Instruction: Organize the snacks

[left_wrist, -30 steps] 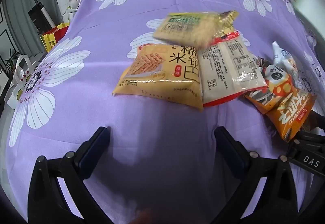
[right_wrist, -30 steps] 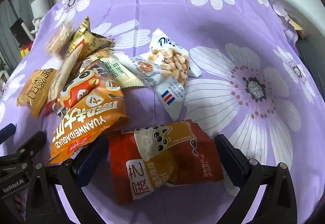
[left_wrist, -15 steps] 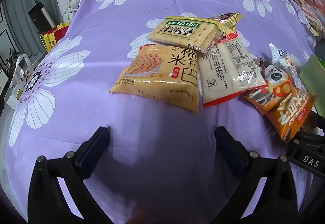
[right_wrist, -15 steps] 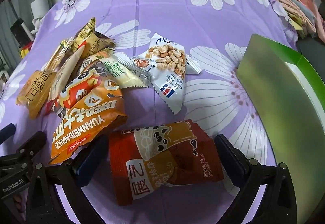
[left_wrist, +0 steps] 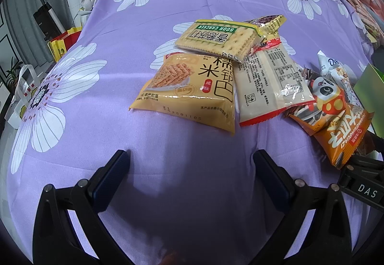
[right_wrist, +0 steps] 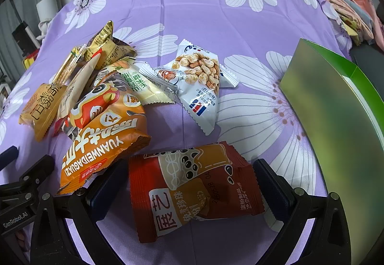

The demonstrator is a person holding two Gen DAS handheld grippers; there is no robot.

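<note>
One green box (right_wrist: 336,106) newly at right beside unmoved snacks (right_wrist: 103,106).

A lived-in home is showing here: a purple cloth printed with white flowers (left_wrist: 100,32) is covering a desk, and small snack packets (right_wrist: 199,77) are lying scattered across it. A stick vacuum cleaner (left_wrist: 43,15) is leaning among household clutter at the left, beside a yellow and red bag (left_wrist: 61,45) and a white shopping bag (left_wrist: 21,87). Folded patterned textiles (right_wrist: 352,13) are sitting piled at the far right edge.
</note>
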